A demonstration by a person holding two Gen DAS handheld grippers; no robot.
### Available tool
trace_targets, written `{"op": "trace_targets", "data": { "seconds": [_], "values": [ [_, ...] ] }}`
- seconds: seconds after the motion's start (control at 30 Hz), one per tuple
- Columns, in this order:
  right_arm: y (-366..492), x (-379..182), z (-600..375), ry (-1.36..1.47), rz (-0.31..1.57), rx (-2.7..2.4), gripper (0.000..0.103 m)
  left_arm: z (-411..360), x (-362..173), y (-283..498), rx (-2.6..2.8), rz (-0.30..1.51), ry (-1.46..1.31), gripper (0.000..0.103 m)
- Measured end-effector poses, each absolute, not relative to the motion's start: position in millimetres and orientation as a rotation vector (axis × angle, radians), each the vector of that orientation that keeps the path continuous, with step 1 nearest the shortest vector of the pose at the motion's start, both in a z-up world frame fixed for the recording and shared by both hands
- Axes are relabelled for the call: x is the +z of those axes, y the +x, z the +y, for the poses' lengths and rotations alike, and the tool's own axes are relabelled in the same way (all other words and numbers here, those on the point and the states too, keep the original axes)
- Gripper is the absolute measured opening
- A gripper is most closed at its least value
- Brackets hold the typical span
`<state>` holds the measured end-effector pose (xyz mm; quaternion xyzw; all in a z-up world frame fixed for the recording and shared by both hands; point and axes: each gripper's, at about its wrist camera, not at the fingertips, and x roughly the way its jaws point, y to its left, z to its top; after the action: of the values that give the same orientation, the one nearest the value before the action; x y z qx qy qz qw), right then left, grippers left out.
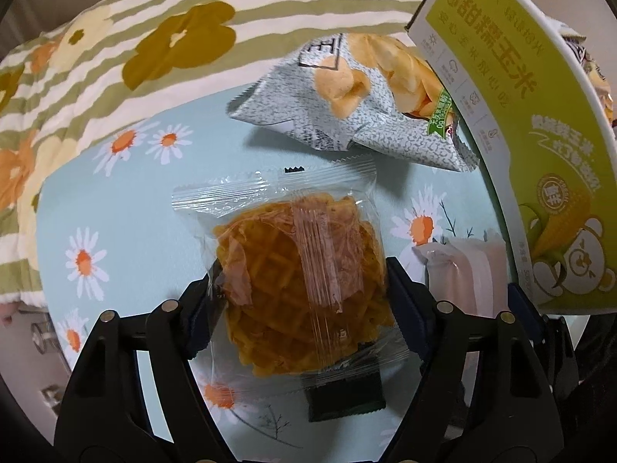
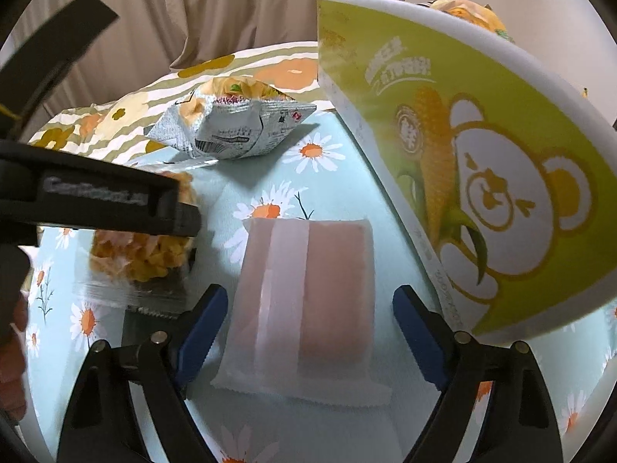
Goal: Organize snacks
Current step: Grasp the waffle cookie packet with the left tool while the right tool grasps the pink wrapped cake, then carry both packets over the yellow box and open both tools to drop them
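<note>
My left gripper [image 1: 302, 297] is shut on a clear packet of orange waffle crisps [image 1: 297, 281], one finger on each side of it. The same packet [image 2: 135, 258] shows in the right wrist view under the left gripper's black body [image 2: 96, 200]. My right gripper [image 2: 304, 324] is open, its blue pads on either side of a frosted pink packet [image 2: 308, 301] that lies flat on the cloth. That pink packet [image 1: 462, 270] also shows in the left wrist view. A grey-white chip bag [image 1: 358, 96] lies further back and also shows in the right wrist view [image 2: 231, 127].
A green and white corn box [image 1: 513, 115] stands at the right, with bags inside it; in the right wrist view the box [image 2: 482, 177] is close beside my right finger. The table has a light blue daisy cloth [image 1: 127, 208]. A striped floral quilt [image 1: 154, 38] lies behind it.
</note>
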<state>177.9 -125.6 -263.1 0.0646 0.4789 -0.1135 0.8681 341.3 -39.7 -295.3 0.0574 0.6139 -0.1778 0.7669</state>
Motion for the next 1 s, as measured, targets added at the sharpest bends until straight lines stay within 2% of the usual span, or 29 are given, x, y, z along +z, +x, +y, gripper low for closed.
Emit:
{"op": "trace_targets", "data": {
  "seconds": [0.03,0.1,0.3,0.6,1.0],
  "values": [
    [179.0,-263.4,-125.2,0.134,1.004,-0.237,0.081,-37.6,-294.2,341.4,-0.383,1.330,0.124,0.075],
    [182.3,-266.7,-124.1,0.130,1.020,-0.229,0.067,-31.6,-291.7,341.6,-0.379,1.325,0.116,0.075],
    [183.3,-267.2,-120.9,0.106,1.025,-0.230,0.060,-14.5,-286.0,340.2,-0.366,1.316,0.097,0.075],
    [180.3,-247.0,-112.8,0.107,0.997,-0.203,0.059,11.0,-265.1,330.0,-0.354,1.277,0.063,0.075],
    [169.0,-147.5,-104.3,0.120,0.839,-0.147,0.059,35.5,-172.3,308.2,-0.409,1.111,0.016,0.075]
  ]
}}
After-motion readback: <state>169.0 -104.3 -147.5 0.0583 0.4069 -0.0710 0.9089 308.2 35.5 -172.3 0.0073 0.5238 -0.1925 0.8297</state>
